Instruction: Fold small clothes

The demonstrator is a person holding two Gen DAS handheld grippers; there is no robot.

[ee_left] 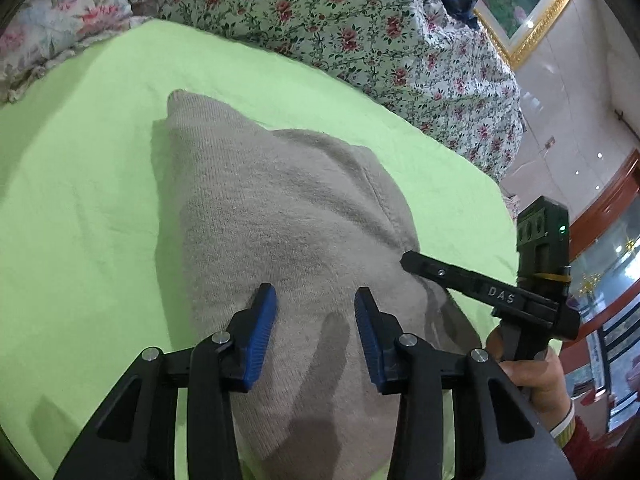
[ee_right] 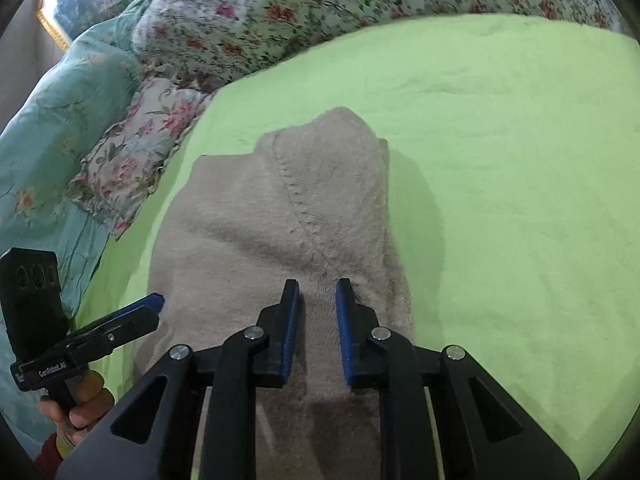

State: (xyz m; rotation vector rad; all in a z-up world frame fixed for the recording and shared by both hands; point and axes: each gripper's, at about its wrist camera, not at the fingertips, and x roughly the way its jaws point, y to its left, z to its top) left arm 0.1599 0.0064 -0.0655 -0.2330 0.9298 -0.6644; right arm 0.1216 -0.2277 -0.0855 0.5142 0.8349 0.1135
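A beige knit garment (ee_left: 280, 208) (ee_right: 260, 220) lies folded on a lime-green sheet (ee_left: 80, 180) (ee_right: 500, 160), with a stitched seam running down its top layer. My left gripper (ee_left: 315, 294) hovers over the garment's near part, its blue pads well apart and nothing between them. In the right wrist view the left gripper (ee_right: 156, 304) sits at the garment's left edge. My right gripper (ee_right: 318, 286) stands over the garment's near right part with a narrow gap between its pads and no cloth pinched. From the left wrist view, the right gripper (ee_left: 408, 260) has its tip at the garment's right edge.
A floral quilt (ee_left: 340, 20) (ee_right: 320, 0) is bunched along the far side of the sheet. A floral pillow (ee_left: 48, 20) (ee_right: 132, 160) and a teal pillow (ee_right: 52, 120) lie at the left. A gold-framed picture (ee_left: 528, 12) leans at the right. Hands (ee_left: 536, 376) (ee_right: 80, 404) hold the grips.
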